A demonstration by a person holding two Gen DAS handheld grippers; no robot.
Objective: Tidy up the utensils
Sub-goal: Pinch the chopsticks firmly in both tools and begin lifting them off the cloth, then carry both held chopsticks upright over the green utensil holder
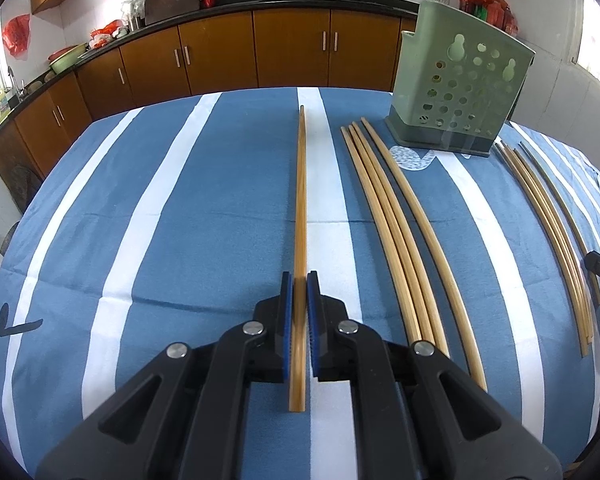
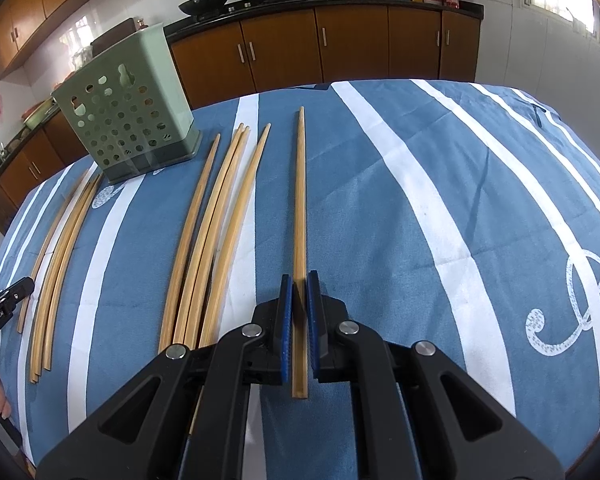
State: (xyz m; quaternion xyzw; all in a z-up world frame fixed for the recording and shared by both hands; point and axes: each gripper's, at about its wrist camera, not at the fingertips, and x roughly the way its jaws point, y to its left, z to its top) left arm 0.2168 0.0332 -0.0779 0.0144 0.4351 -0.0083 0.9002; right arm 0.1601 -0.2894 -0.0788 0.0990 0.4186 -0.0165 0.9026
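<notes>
A single chopstick (image 1: 300,216) was clamped between the blue pads of the left gripper (image 1: 299,280), its tip pointing away over the blue striped tablecloth (image 1: 180,208). The right gripper (image 2: 299,280) was closed likewise on another chopstick (image 2: 299,216). Two bundles of loose chopsticks (image 1: 384,216) were seen lying on the cloth between the grippers, near the green perforated holder (image 1: 460,92). Only in the right wrist view was a white swirl print (image 2: 568,308) shown; only in the left wrist view, a black mark (image 1: 18,326) on the cloth.
</notes>
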